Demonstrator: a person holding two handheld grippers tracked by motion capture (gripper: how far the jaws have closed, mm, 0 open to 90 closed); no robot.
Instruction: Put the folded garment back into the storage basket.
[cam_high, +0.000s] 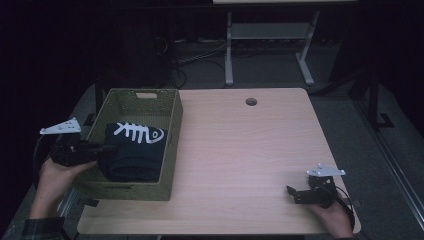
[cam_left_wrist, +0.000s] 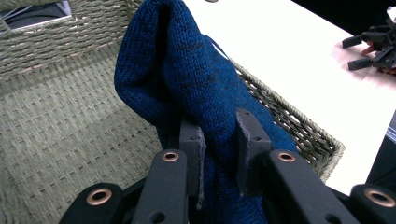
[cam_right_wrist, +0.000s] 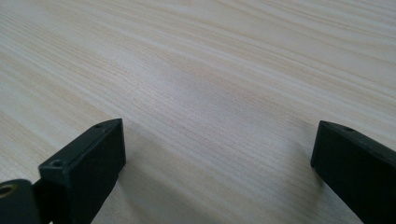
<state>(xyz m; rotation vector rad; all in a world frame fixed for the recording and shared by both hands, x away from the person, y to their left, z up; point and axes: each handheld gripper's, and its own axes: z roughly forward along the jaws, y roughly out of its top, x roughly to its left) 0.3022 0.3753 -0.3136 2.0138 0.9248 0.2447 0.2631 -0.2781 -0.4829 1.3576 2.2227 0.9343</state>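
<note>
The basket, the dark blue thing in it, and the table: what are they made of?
The basket looks woven from olive-green cord or paper rope, matte; the plaited strands show clearly. The blue garment seems to be knitted wool or similar yarn, fuzzy, with visible stitch rows. The table looks like pale wood or a wood-grain laminate, smooth; the grain lines alone cannot settle which.

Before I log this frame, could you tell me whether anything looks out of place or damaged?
Nothing stands out. The left gripper pinches a bunched fold of the dark blue sweater inside the woven basket; the right gripper rests open on the bare table.
</note>
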